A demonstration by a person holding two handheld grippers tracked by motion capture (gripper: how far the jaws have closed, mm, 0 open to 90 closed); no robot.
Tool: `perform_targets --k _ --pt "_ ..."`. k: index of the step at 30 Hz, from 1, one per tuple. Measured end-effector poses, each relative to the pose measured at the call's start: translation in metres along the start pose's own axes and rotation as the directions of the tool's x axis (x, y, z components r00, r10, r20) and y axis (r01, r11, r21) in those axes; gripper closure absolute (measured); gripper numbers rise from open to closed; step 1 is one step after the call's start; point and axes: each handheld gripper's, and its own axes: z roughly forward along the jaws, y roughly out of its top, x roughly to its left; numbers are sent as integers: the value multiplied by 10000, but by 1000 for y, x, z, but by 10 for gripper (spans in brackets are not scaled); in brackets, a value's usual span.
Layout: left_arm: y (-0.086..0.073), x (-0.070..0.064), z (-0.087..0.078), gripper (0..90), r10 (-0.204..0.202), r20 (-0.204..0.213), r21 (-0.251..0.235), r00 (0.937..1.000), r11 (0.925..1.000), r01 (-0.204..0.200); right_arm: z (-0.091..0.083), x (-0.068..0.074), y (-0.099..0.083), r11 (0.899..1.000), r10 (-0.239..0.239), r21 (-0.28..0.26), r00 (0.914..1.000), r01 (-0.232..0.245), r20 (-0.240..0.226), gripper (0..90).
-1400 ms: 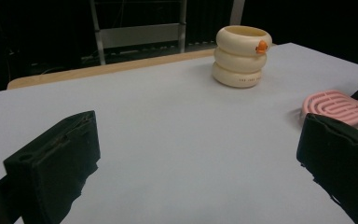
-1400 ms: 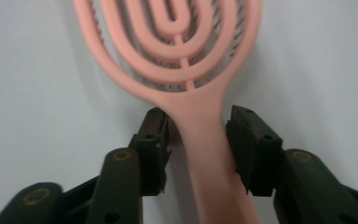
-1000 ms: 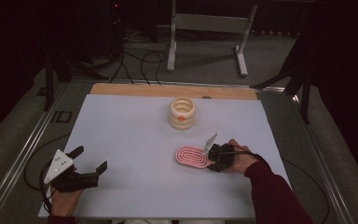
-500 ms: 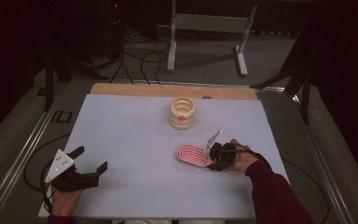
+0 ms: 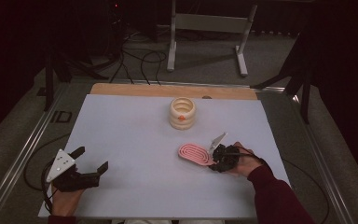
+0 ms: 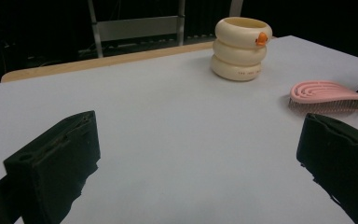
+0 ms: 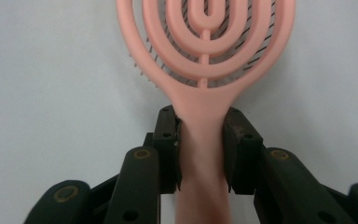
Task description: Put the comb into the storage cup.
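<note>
Gripping the pink hairbrush (image 7: 204, 56) by its handle, the right claw (image 7: 201, 149) has both jaws pressed on either side of the neck just below the head. Brush lies bristles-down on the white table (image 5: 130, 140), right-of-centre and near the front, head pointing toward the middle; in the high view the brush (image 5: 194, 153) sits in front of the cream ringed holder (image 5: 182, 112), apart from it. Step in hand, as I judge it: grasp made, lift not yet begun, since the head looks flat on the table. Next move likely calls for raising the brush and carrying it to the holder, tipping it handle-down or head-down to fit the opening, so the grip must not slip on the narrow neck.

Left claw (image 5: 89, 164) rests at the front left, jaws spread wide, nothing between them, well apart from the brush.

Hard to make out: handle end hidden under the right claw; holder's inside not visible; orange bit (image 6: 261, 38) on the holder's rim too small to identify.
</note>
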Motion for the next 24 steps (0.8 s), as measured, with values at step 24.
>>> perform_targets --k 24 --pt "-1 -2 4 0 -11 46 140 10000 9999 10 1 1 -9 9858 1411 -833 9881 -1459 -615 707"
